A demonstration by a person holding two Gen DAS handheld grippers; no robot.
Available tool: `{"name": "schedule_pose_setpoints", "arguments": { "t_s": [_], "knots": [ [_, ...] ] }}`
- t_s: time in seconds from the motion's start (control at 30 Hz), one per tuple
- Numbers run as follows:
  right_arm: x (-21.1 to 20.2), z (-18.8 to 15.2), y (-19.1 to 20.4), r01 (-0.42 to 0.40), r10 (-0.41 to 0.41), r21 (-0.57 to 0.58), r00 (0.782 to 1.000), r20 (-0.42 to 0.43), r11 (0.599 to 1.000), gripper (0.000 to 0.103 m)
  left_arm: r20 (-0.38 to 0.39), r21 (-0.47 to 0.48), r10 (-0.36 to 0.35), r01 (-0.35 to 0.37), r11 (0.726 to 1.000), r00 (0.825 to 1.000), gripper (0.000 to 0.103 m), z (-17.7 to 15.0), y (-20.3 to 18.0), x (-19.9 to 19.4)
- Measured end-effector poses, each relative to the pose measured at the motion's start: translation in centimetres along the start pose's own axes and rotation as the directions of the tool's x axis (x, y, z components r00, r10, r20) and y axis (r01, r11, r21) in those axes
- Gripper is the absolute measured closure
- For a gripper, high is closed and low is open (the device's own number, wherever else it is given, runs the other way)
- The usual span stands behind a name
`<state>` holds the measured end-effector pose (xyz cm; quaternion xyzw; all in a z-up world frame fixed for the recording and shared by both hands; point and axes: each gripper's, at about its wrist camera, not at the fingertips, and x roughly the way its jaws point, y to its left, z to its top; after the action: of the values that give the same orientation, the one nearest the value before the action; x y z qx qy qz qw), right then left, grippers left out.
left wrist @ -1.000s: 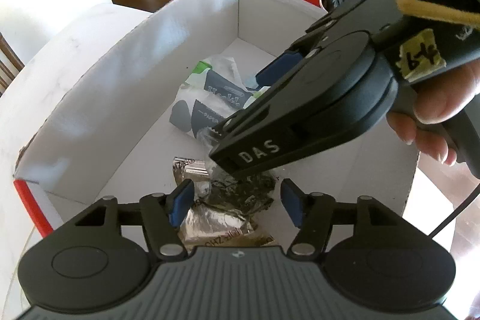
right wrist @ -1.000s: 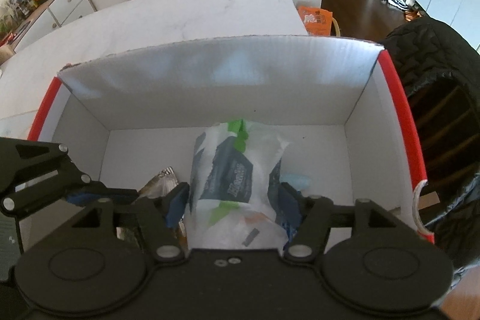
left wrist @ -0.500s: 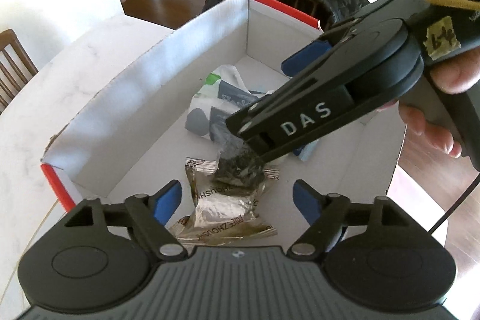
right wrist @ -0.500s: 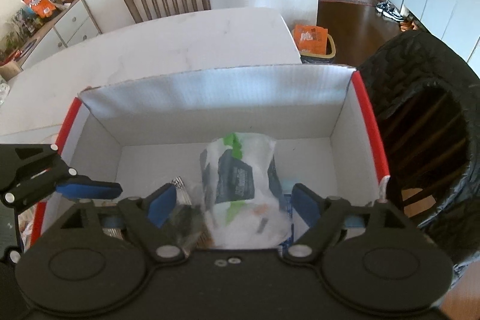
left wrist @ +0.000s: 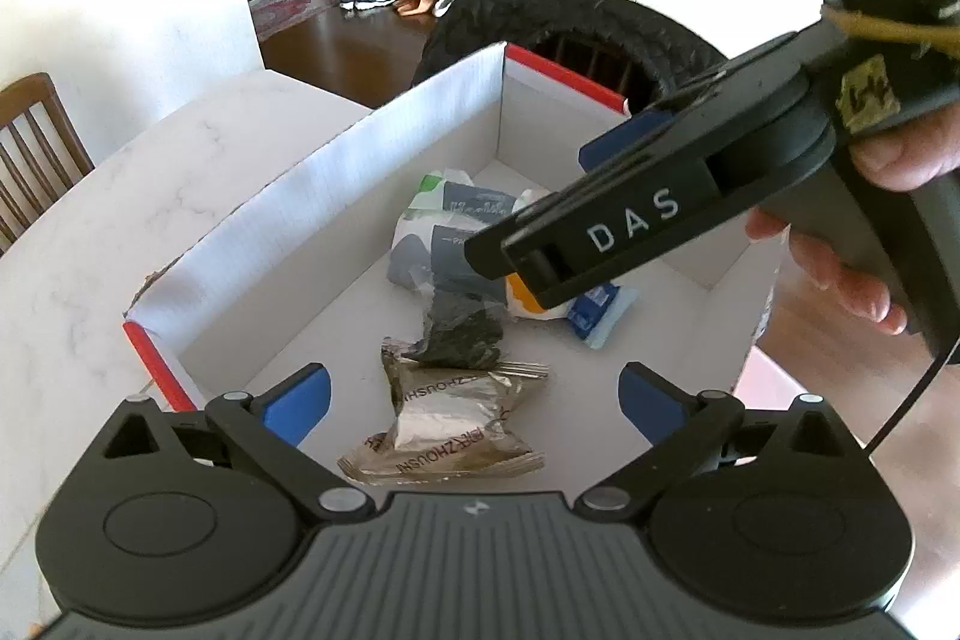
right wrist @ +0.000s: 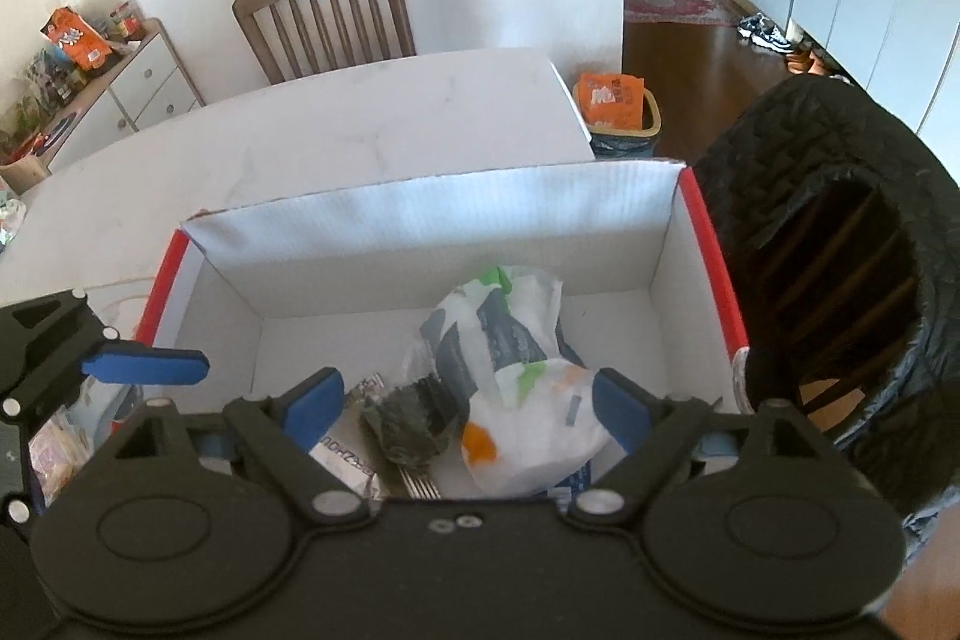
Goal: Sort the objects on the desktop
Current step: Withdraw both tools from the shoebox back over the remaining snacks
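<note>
Packets lie on the floor of the white box (left wrist: 336, 196) on the tabletop (left wrist: 120, 196): a silver packet (left wrist: 456, 418), a dark packet (left wrist: 462, 331) and a white bag (right wrist: 516, 340). Left gripper (left wrist: 474, 394) and right gripper (right wrist: 462, 400) hang above them, their jaws just opened wide, with nothing held.

White-and-green plastic bag (right wrist: 510, 340), silver snack packets (left wrist: 450, 418) — lying in cardboard box (left wrist: 336, 196)
</note>
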<state>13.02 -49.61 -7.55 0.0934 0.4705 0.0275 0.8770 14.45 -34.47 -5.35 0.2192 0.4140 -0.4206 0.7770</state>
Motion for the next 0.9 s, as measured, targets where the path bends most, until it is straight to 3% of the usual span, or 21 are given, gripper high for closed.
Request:
{"name": "schedule_pose_setpoints", "arguments": {
  "t_s": [0.57, 0.9],
  "knots": [
    [-3.2, -1.3, 3.4, 0.02, -0.019, -0.018, 0.998, 0.065, 1.0, 0.013, 0.086, -0.061, -0.05, 0.055, 0.997, 0.995, 0.0, -1.9, 1.7, -5.1],
    [-5.7, -2.5, 6.5, -0.018, 0.016, 0.012, 0.991, 0.13, 1.0, 0.012, 0.171, -0.082, -0.04, 0.055, 0.995, 0.984, 0.0, -4.4, 3.9, -10.2]
  ]
}}
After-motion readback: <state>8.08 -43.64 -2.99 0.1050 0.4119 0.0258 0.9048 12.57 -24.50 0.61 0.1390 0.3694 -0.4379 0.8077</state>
